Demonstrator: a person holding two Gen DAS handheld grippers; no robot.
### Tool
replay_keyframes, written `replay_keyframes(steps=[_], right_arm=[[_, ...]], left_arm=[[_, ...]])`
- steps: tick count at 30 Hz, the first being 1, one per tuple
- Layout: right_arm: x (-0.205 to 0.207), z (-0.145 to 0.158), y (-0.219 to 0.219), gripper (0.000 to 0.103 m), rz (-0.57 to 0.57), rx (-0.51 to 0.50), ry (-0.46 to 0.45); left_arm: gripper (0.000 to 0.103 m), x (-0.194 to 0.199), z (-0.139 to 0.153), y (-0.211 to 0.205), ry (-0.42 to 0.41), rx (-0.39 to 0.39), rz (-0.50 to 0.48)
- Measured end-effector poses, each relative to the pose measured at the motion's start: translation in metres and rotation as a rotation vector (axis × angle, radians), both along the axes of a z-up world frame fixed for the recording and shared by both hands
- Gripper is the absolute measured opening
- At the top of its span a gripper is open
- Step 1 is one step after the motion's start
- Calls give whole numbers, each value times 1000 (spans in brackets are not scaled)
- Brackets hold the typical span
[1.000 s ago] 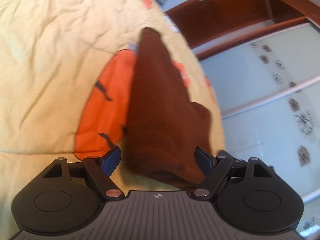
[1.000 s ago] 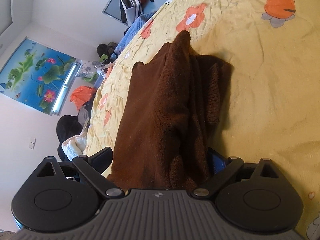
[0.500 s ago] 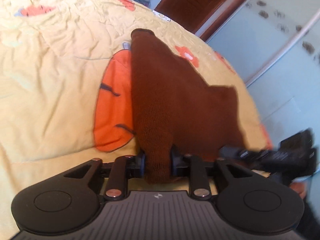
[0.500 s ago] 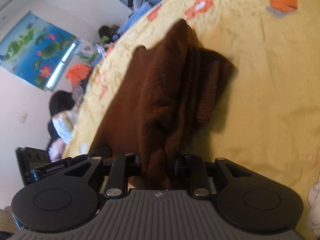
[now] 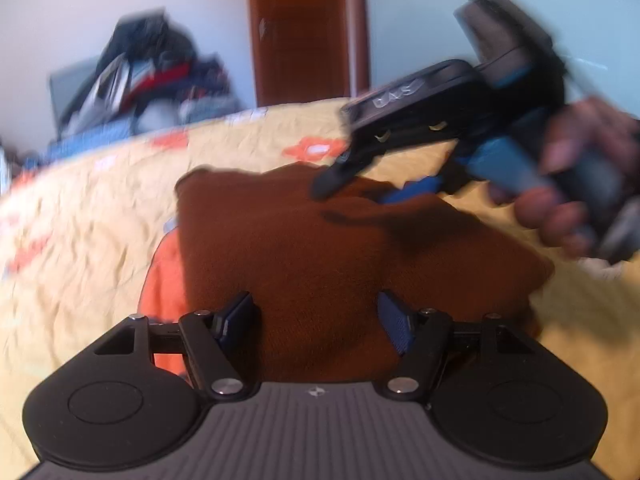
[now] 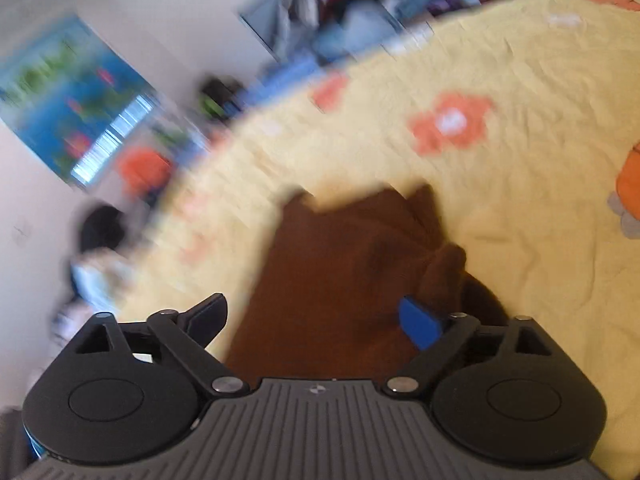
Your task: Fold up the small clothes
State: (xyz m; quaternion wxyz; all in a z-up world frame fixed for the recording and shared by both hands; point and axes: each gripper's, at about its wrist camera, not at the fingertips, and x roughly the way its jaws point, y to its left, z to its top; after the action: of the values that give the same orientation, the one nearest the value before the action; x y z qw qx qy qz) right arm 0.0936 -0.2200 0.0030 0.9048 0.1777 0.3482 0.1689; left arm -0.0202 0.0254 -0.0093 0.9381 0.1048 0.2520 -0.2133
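Observation:
A brown knitted garment [image 5: 320,248] lies spread on the yellow bedspread [image 5: 80,240]. My left gripper [image 5: 316,320] hovers over its near edge. Its jaws are opening, the cloth lies beneath them, and the pads do not press on it. The right gripper [image 5: 360,192], held by a hand [image 5: 568,200], hangs over the garment's far right part. In the right wrist view the garment [image 6: 340,280] shows bunched folds beside the blue pad [image 6: 420,320]. The right gripper [image 6: 316,320] is also opening, with nothing pinched. Both views are motion-blurred.
A heap of clothes [image 5: 152,80] is piled beyond the bed's far edge, beside a brown wooden door [image 5: 304,32]. An orange carrot print [image 5: 164,280] shows left of the garment. A blue poster [image 6: 68,100] hangs on the wall.
Half a second ago both grippers were shut on bunched brown cloth. Now both have let go and spread their jaws. The left view has rolled strongly, and the garment lies flatter.

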Motion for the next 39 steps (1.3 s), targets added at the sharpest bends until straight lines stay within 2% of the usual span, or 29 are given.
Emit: replay_keyframes(steps=[2, 4, 7, 8, 10, 12, 14, 16, 17, 18, 20, 21, 23, 26, 28, 31, 34, 35, 37, 39], right_arm=[[10, -4, -9, 82, 20, 33, -11], [21, 1, -13, 82, 14, 70, 47], [29, 21, -1, 78, -8, -16, 101], [26, 32, 4, 79, -22, -33, 74], [19, 49, 16, 79, 27, -3, -2], [26, 54, 38, 83, 109, 22, 2], [46, 43, 65, 89, 163, -26, 49], [70, 15, 82, 89, 153, -120, 154], [73, 5, 84, 91, 163, -133, 113], [74, 1, 85, 102, 184, -125, 72], [73, 4, 86, 101, 146, -119, 100], [69, 10, 90, 96, 124, -150, 114], [51, 23, 91, 93, 101, -174, 102], [3, 42, 67, 99, 102, -67, 0], [-27, 48, 45, 100, 69, -2, -33], [-56, 43, 32, 100, 77, 45, -21], [-57, 16, 39, 101, 128, 14, 45], [-55, 4, 41, 100, 140, -14, 40], [-61, -4, 43, 100, 174, -44, -43], [-65, 6, 46, 96, 138, -53, -18]], left_arm=[[71, -5, -6, -1, -35, 14, -2], [71, -4, -6, 2, -25, -7, 4], [72, -3, -6, 5, -16, -29, 4], [72, -2, -6, 4, -15, -32, 4], [73, 2, -6, 5, -13, -35, 4], [74, 5, -5, 5, -10, -39, 3], [74, 4, -5, 6, -6, -46, 1], [74, 5, -6, 8, -5, -50, 1], [74, 5, -7, 8, -3, -51, 3], [74, 5, -7, 9, -3, -52, 3], [74, 4, -7, 10, -3, -54, 2], [74, 4, -7, 10, -3, -54, 2], [74, 4, -8, 10, -3, -54, 2], [74, 4, -8, 10, -4, -54, 2], [75, 4, -8, 10, -4, -54, 2], [75, 4, -8, 10, -4, -53, 2], [75, 4, -9, 9, -7, -44, 3], [75, 3, -10, 9, -9, -41, 3], [75, 2, -9, 10, -18, -38, 4], [76, -7, -2, 19, -22, -52, 24]])
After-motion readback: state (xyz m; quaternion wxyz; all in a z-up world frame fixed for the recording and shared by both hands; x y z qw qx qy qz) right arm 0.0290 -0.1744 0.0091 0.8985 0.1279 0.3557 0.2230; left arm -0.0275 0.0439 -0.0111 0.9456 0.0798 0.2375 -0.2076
